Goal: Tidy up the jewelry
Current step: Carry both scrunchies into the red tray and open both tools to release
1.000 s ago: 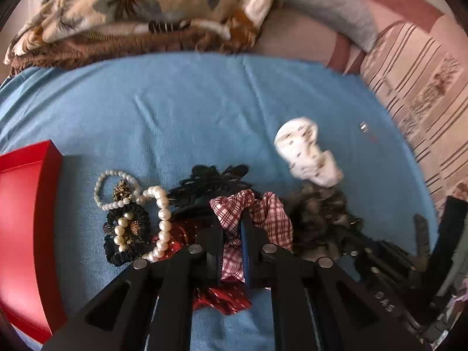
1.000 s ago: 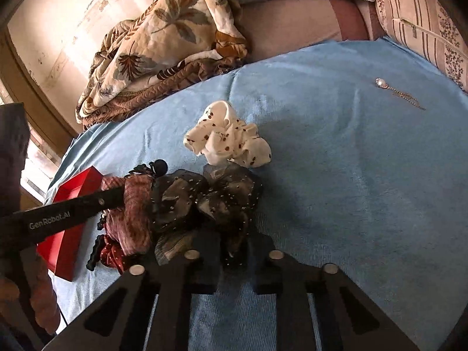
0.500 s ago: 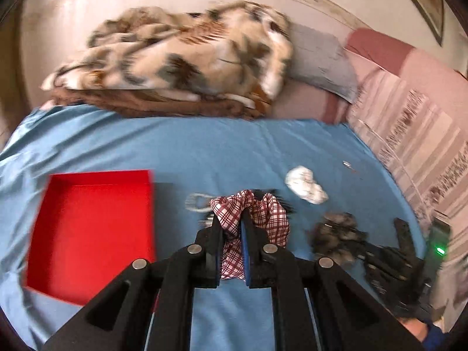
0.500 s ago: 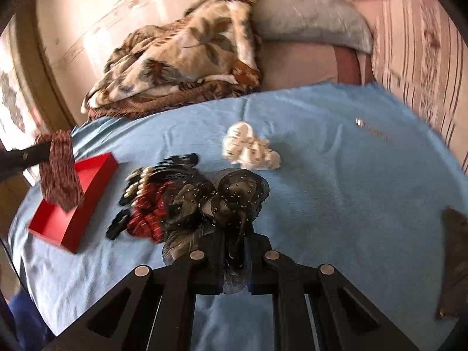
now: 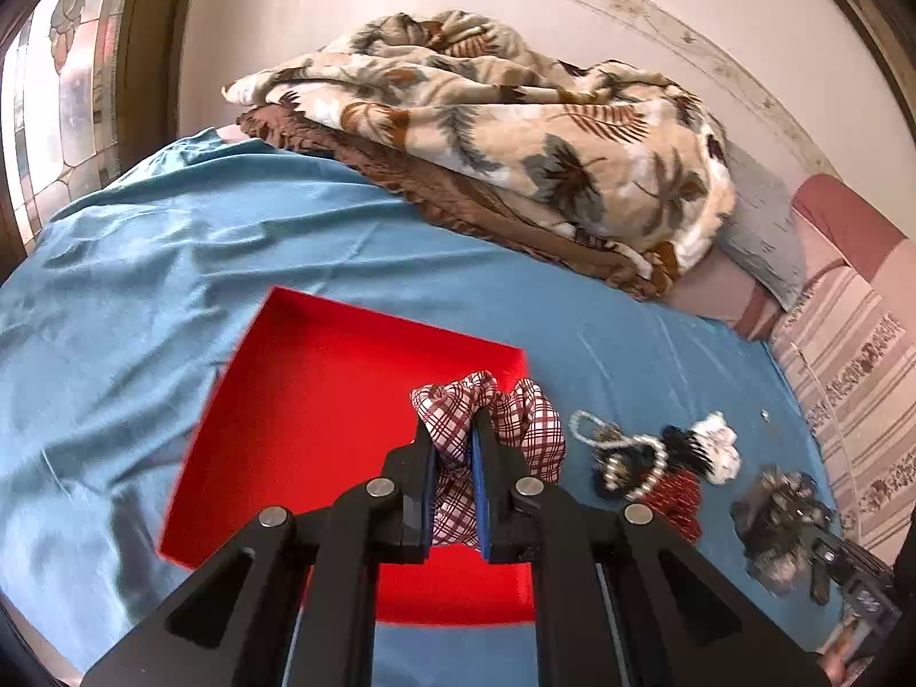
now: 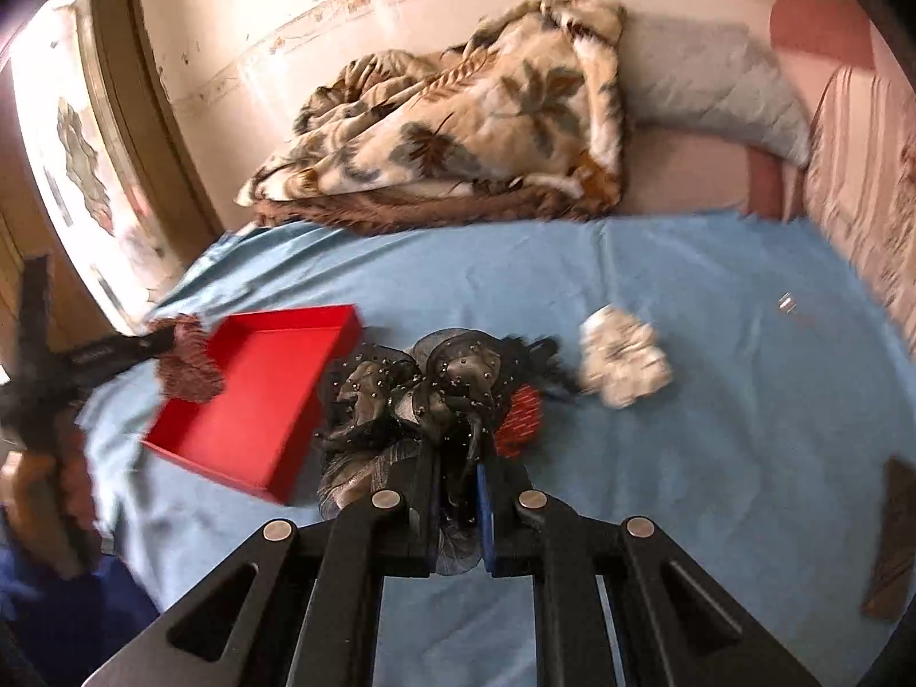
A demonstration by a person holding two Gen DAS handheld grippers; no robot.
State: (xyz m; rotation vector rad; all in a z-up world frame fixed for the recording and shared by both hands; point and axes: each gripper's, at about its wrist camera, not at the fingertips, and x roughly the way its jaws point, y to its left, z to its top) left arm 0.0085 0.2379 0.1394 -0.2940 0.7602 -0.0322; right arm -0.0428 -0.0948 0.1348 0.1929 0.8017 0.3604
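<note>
My left gripper [image 5: 454, 429] is shut on a red-and-white plaid scrunchie [image 5: 515, 418], which hangs above the near right part of the open red box [image 5: 320, 401]. In the right wrist view the same scrunchie [image 6: 189, 363] hangs blurred beside the red box [image 6: 252, 395]. My right gripper [image 6: 458, 452] is shut on a black beaded mesh scrunchie [image 6: 423, 383], lifted off the blue sheet. On the sheet lie a pearl bracelet [image 5: 635, 458], a dark red scrunchie [image 5: 678, 495] and a white dotted scrunchie [image 5: 718, 446], the last also in the right wrist view [image 6: 624, 366].
A folded leaf-print blanket [image 5: 504, 114] and a grey pillow [image 6: 710, 86] lie at the back of the bed. A striped cushion [image 5: 859, 401] edges the right side. A small silver earring [image 6: 787, 303] lies on the blue sheet [image 6: 715, 429]. A window frame [image 6: 74, 160] stands at left.
Both grippers rose off the pile with their scrunchies. The left one carried the plaid scrunchie leftward over the red box; the right one lifted the black mesh scrunchie clear of the pile.
</note>
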